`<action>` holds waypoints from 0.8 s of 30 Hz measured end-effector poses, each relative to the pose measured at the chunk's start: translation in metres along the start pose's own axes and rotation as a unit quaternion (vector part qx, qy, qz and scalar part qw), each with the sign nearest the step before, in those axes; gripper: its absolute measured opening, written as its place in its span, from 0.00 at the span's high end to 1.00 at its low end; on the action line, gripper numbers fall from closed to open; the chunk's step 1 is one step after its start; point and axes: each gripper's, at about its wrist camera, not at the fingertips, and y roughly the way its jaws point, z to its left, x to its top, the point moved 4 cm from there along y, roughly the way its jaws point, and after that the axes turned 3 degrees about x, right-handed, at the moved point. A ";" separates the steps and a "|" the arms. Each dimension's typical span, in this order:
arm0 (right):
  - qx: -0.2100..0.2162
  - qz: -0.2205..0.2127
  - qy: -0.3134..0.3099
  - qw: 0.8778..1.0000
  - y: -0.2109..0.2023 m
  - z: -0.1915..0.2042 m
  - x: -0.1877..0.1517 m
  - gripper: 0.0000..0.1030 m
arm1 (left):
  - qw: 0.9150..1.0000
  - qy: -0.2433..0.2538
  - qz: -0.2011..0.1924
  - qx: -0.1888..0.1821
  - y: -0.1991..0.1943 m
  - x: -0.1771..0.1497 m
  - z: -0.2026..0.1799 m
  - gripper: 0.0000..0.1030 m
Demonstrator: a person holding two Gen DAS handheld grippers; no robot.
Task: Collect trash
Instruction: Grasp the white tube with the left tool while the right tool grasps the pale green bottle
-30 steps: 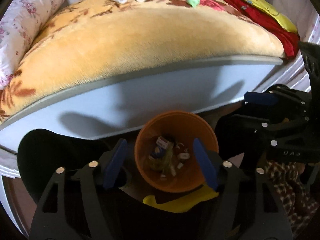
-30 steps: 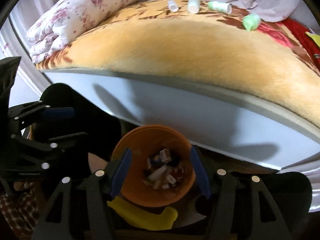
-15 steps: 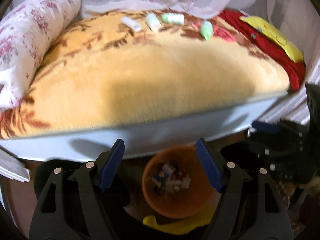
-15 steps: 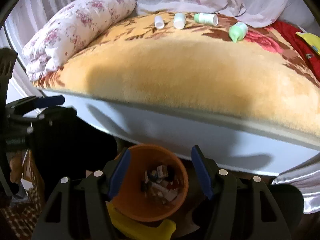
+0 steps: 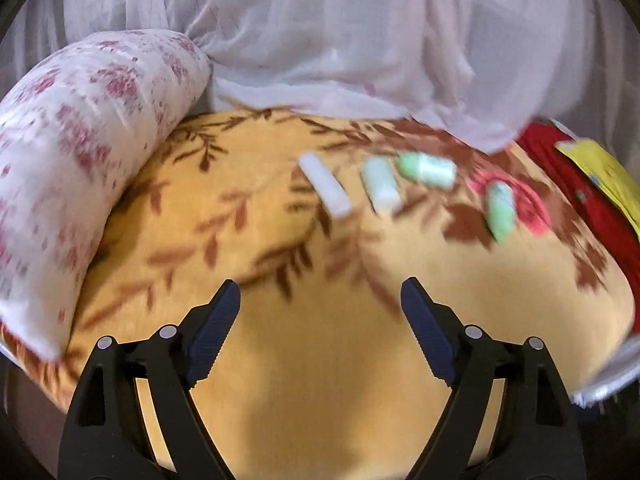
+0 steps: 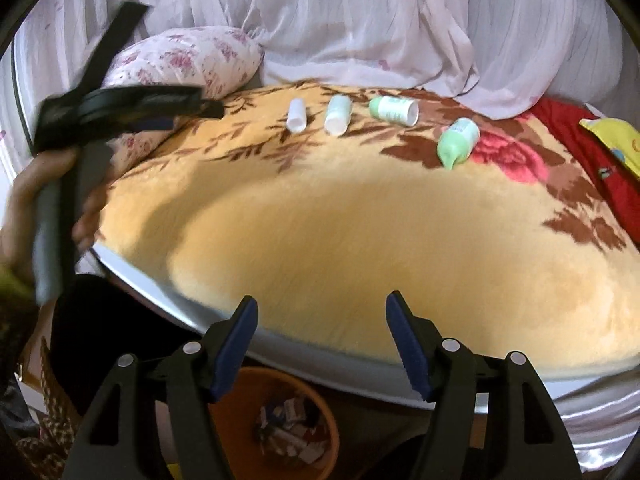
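Several small bottles lie in a row on the far side of a yellow floral blanket (image 5: 320, 360): a white tube (image 5: 325, 190) (image 6: 297, 115), a pale bottle (image 5: 381, 191) (image 6: 338, 115), a green-and-white bottle (image 5: 427, 169) (image 6: 394, 110) and a green bottle (image 5: 500, 211) (image 6: 457, 143). My left gripper (image 5: 321, 300) is open and empty above the blanket, short of the bottles. It also shows in the right wrist view (image 6: 120, 108), at the left. My right gripper (image 6: 322, 312) is open and empty over the bed's near edge, above an orange bin (image 6: 280, 424) holding scraps.
A flowered pillow (image 5: 72, 152) (image 6: 188, 60) lies at the bed's left end. White curtain fabric (image 5: 340, 40) drapes along the back. Red cloth (image 5: 592, 200) with a yellow item (image 5: 600, 172) lies at the right. The bed's grey edge (image 6: 320, 356) runs above the bin.
Both grippers rose from the orange bin and moved toward the bed. The left one now looks over the blanket, with the bin out of its view. Both stayed open.
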 end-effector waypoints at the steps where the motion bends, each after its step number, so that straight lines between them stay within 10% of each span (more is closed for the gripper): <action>1: 0.000 -0.002 0.000 1.000 0.002 -0.003 0.003 0.37 | 1.000 -0.004 0.000 0.006 0.013 0.011 -0.001 0.19; 15: -0.018 -0.003 0.014 1.000 0.026 -0.039 0.025 0.36 | 0.994 -0.045 0.067 0.070 0.173 0.079 -0.008 0.20; 17: -0.019 0.000 0.016 1.000 0.029 -0.042 0.026 0.36 | 0.994 -0.053 0.070 0.070 0.185 0.082 -0.007 0.32; 19: -0.018 0.004 0.016 1.000 0.034 -0.043 0.028 0.36 | 0.993 -0.060 0.086 0.056 0.194 0.079 -0.004 0.68; 24: -0.016 0.003 0.010 1.000 0.038 -0.040 0.035 0.36 | 0.995 -0.054 0.072 0.043 0.181 0.068 0.000 0.75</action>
